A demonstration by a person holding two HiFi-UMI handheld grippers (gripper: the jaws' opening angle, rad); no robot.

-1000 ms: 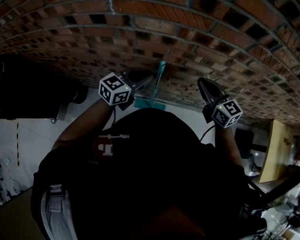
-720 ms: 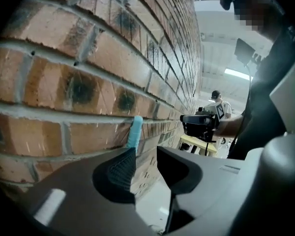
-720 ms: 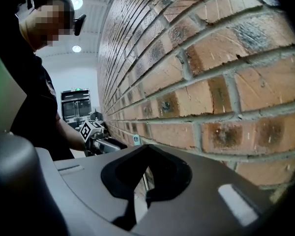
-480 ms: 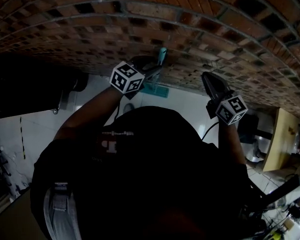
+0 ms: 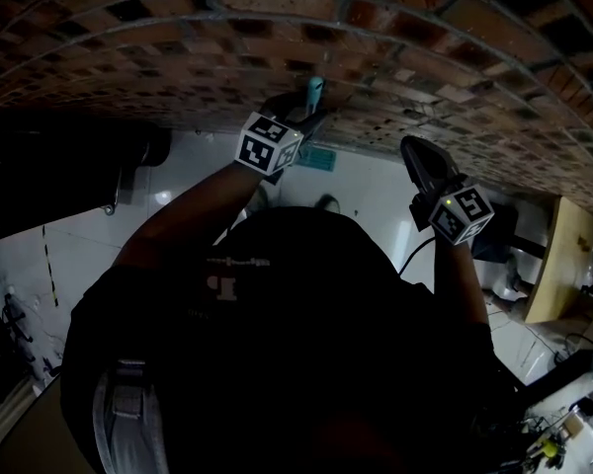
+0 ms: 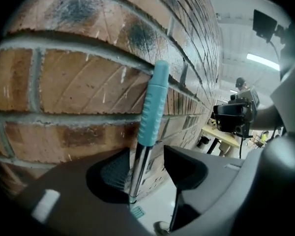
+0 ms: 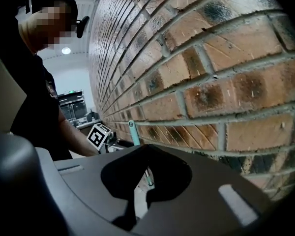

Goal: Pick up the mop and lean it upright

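The mop stands upright against the brick wall (image 5: 395,38). Its teal grip (image 5: 316,89) rests on the bricks, and its teal head (image 5: 316,158) is down on the white floor. My left gripper (image 5: 301,117) is at the handle just below the grip. In the left gripper view its jaws are opening around the silver shaft (image 6: 137,171) under the teal grip (image 6: 153,102); the shaft lies close to the left pad (image 6: 113,171), with a gap on the right. My right gripper (image 5: 413,148) hangs apart to the right, shut and empty, near the wall. Its own view shows the mop handle (image 7: 132,131).
A dark bulky object (image 5: 69,181) stands on the floor at the left. A wooden table (image 5: 549,275) and clutter are at the right. A camera on a stand (image 6: 233,117) and a table sit further along the wall.
The left gripper has risen along the handle toward the teal grip, and the mop now stands closer to the wall. The right gripper has barely moved.
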